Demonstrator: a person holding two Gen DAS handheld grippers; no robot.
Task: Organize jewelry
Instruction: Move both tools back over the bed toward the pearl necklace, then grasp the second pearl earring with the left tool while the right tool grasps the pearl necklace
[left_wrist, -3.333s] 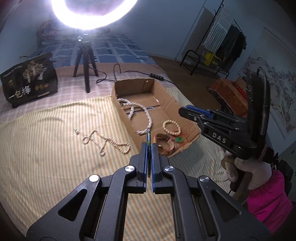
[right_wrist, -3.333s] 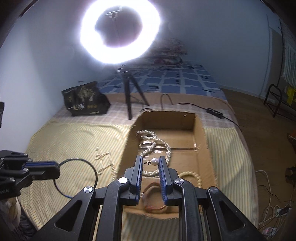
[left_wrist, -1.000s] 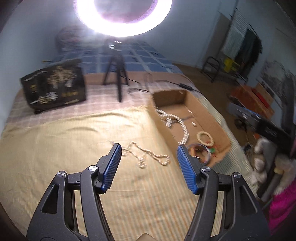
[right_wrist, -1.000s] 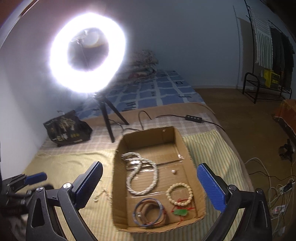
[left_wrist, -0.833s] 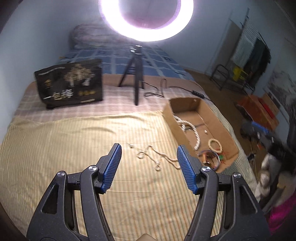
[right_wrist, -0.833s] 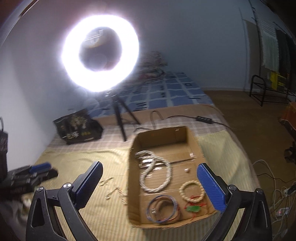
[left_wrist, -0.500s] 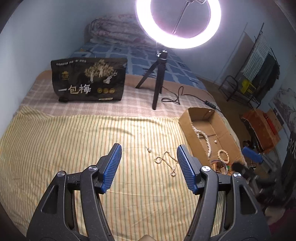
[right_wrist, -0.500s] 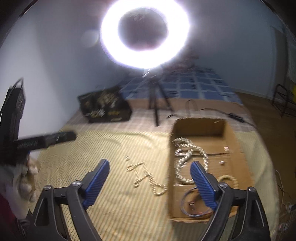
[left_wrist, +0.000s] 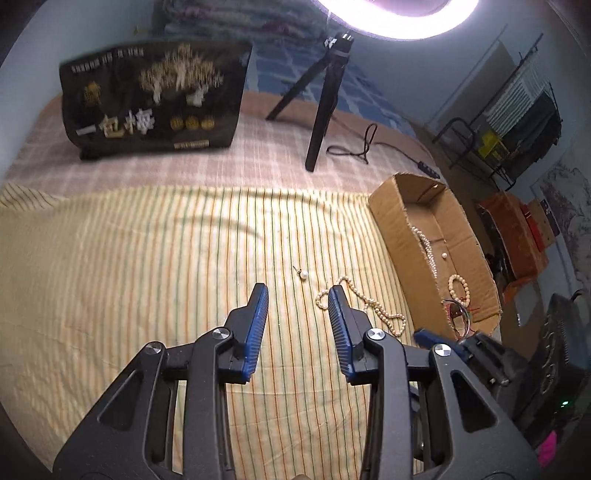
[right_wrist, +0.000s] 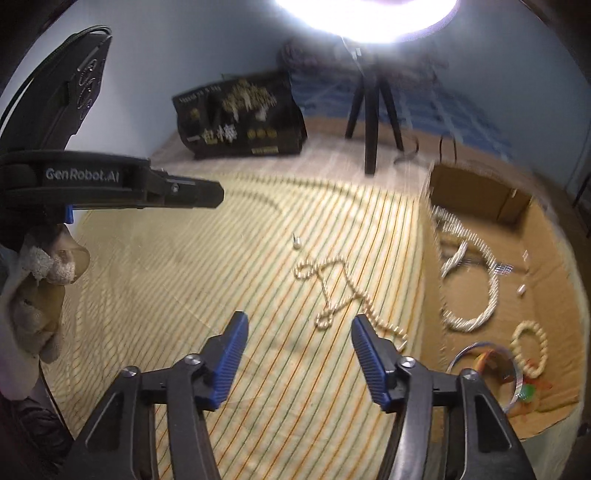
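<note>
A pearl necklace (left_wrist: 373, 306) (right_wrist: 340, 291) lies loose on the striped bed cover, with a single pearl earring (left_wrist: 303, 274) (right_wrist: 296, 242) just beyond it. A cardboard box (left_wrist: 399, 229) (right_wrist: 476, 192) to the right holds a thick bead necklace (right_wrist: 476, 291), a bead bracelet (left_wrist: 459, 288) (right_wrist: 528, 345), bangles (right_wrist: 484, 363) and a small earring (left_wrist: 444, 255). My left gripper (left_wrist: 297, 295) is open and empty, just short of the earring. My right gripper (right_wrist: 299, 325) is open and empty, just short of the necklace.
A ring light on a black tripod (left_wrist: 325, 92) (right_wrist: 373, 107) stands at the back. A black printed bag (left_wrist: 155, 99) (right_wrist: 240, 114) stands at the back left. A cable and power strip (left_wrist: 424, 166) run behind the box. A clothes rack (left_wrist: 517, 110) is beyond the bed.
Both grippers opened, left their items in the box, and swung left from over the box to the loose necklace and earring. The left jaws have narrowed a little.
</note>
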